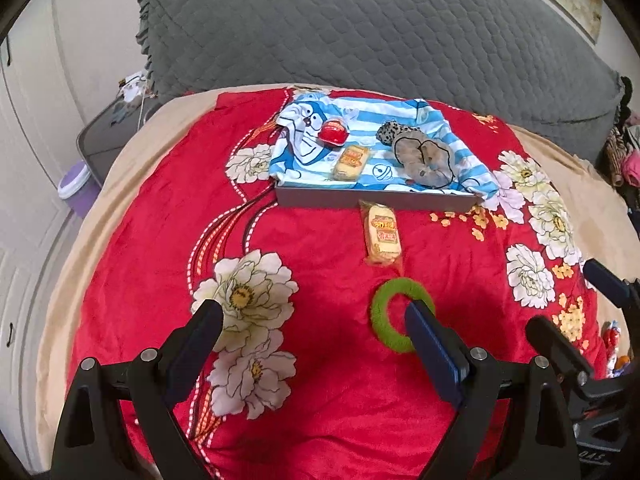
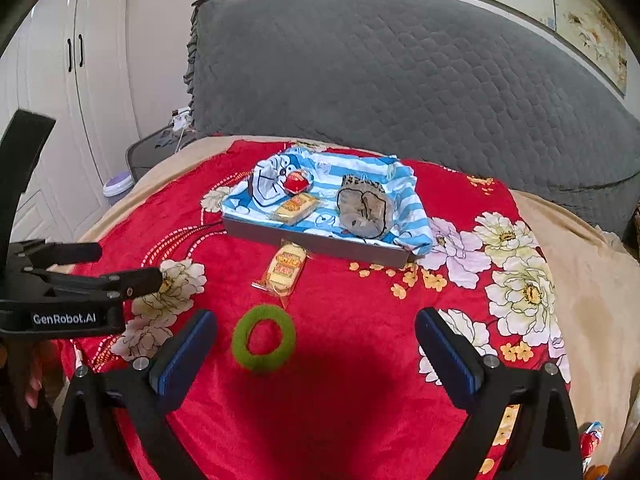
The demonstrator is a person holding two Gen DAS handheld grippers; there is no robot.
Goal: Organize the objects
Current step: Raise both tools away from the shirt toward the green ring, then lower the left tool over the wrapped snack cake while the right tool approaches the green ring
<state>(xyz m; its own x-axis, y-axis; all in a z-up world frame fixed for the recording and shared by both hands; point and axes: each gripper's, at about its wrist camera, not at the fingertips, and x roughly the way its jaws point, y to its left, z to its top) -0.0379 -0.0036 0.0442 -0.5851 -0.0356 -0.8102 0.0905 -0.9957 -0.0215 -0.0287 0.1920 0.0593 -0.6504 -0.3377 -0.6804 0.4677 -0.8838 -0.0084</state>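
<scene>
A green fuzzy ring [image 1: 384, 312] [image 2: 264, 338] lies on the red floral blanket. My left gripper [image 1: 316, 320] is open and empty, its right finger over the ring's right side. My right gripper [image 2: 316, 334] is open and empty, with the ring between its fingers, nearer the left one. A wrapped yellow snack [image 1: 383, 234] [image 2: 285, 267] lies in front of a grey tray [image 1: 360, 199] [image 2: 304, 240]. The tray is lined with a blue striped cartoon cloth and holds a second snack [image 1: 351, 162] [image 2: 297, 208], a red item [image 1: 334, 133] [image 2: 297, 182] and grey slippers [image 1: 426, 157] [image 2: 366, 210].
A grey quilted headboard [image 1: 380, 28] [image 2: 400, 80] rises behind the bed. A bedside stand [image 1: 108, 136] and a purple bin [image 1: 78, 186] stand at the left by white wardrobe doors [image 2: 48, 80]. The left gripper's body shows at the left of the right wrist view [image 2: 72, 292].
</scene>
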